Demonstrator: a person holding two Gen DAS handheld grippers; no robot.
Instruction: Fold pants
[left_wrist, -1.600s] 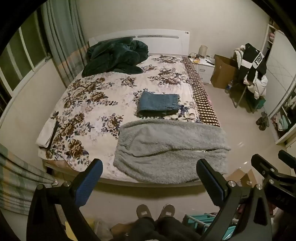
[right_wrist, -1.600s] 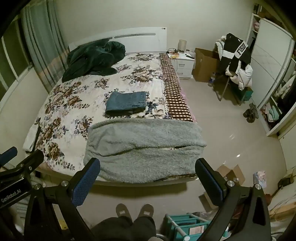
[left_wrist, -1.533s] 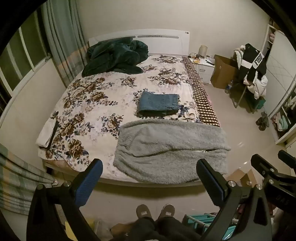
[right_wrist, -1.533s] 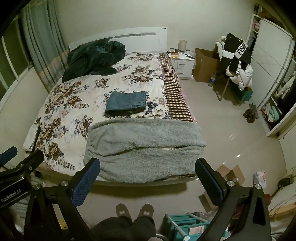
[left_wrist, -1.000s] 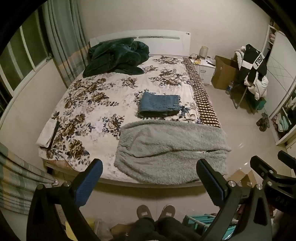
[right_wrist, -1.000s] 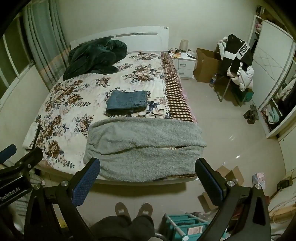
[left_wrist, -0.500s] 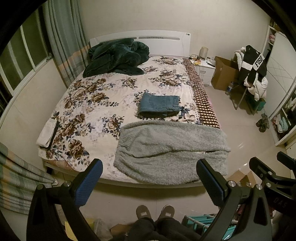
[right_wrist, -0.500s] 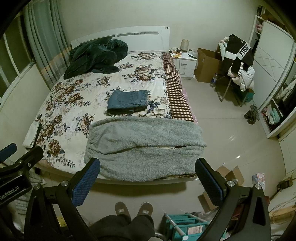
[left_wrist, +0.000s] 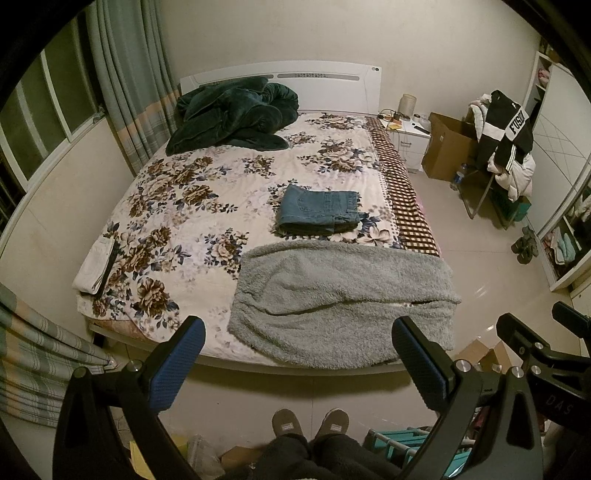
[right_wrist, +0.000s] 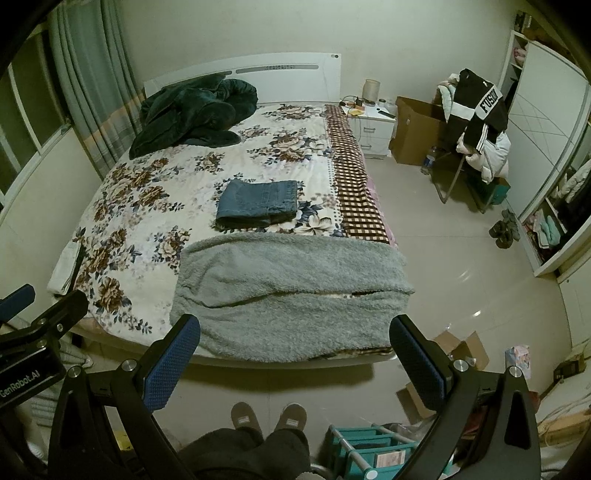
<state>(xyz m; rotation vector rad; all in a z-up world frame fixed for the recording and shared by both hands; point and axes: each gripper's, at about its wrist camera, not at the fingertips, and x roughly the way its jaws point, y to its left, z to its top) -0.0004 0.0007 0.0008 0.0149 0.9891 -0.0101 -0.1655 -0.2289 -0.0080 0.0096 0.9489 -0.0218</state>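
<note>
A pair of blue jeans (left_wrist: 318, 210) lies folded into a neat rectangle on the floral bedspread (left_wrist: 207, 206), right of centre; it also shows in the right wrist view (right_wrist: 258, 203). My left gripper (left_wrist: 299, 363) is open and empty, held off the foot of the bed, well short of the jeans. My right gripper (right_wrist: 295, 360) is open and empty too, beside the left one at about the same distance. Each gripper's frame shows at the edge of the other's view.
A grey fleece blanket (left_wrist: 343, 299) covers the bed's foot. A dark green quilt (left_wrist: 232, 114) is heaped by the headboard. A white folded cloth (left_wrist: 94, 267) lies at the left edge. A chair piled with clothes (right_wrist: 476, 118), a cardboard box (right_wrist: 415, 129), a teal rack (right_wrist: 369, 450) and my slippered feet (left_wrist: 310, 424) are on the floor.
Both views have shifted slightly, with the bed sitting a little lower in frame. The jeans and both open grippers are otherwise unchanged.
</note>
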